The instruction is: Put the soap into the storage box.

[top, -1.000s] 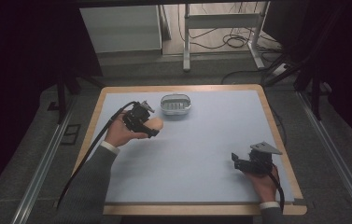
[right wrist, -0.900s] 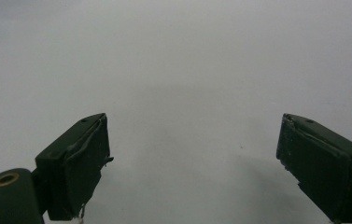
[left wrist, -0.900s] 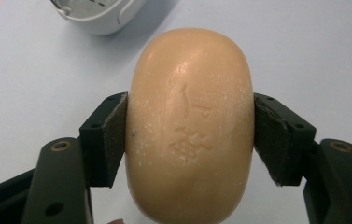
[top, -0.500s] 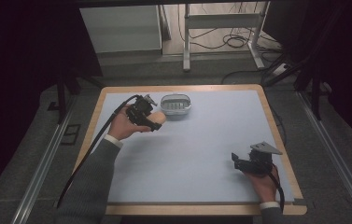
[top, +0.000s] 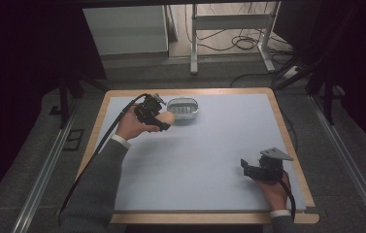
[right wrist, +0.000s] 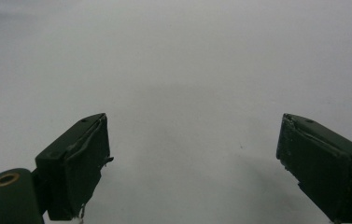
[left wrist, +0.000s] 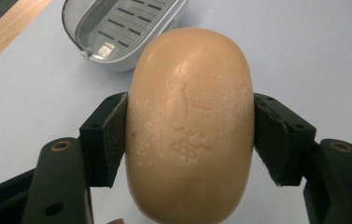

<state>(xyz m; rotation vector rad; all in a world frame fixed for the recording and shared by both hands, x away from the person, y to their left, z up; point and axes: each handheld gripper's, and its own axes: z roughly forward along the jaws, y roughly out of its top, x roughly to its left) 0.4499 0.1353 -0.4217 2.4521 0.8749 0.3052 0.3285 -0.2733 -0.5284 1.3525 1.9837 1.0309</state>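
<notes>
Edging closer since a second ago, the left gripper (top: 163,122) is carrying its bar of soap (top: 166,118) toward the far left part of the table, and the person's left hand (top: 133,124) is now sitting nearer the soap dish (top: 183,109) than it was. The right gripper (top: 248,167) is not shifting at all; it is waiting low at the near right of the pale blue table mat (top: 209,145), jaws spread wide over bare surface in the right gripper view.

In the left gripper view the jaws are clamping the soap (left wrist: 190,126) across its short width, one pad on each flank, so the bar's long axis is running straight ahead along the jaws. The embossed face is looking up at the camera.

Now the relation that matters: the dish (left wrist: 117,32) is lying ahead of the soap and off to the left in that view, just beyond the bar's far end, its slatted drain tray empty and open. From above, soap and dish rim are looking just beside each other, perhaps overlapping. The left hand is plainly the nearer one; the right is well apart. A short carry forward and left should be putting the bar over the tray.
</notes>
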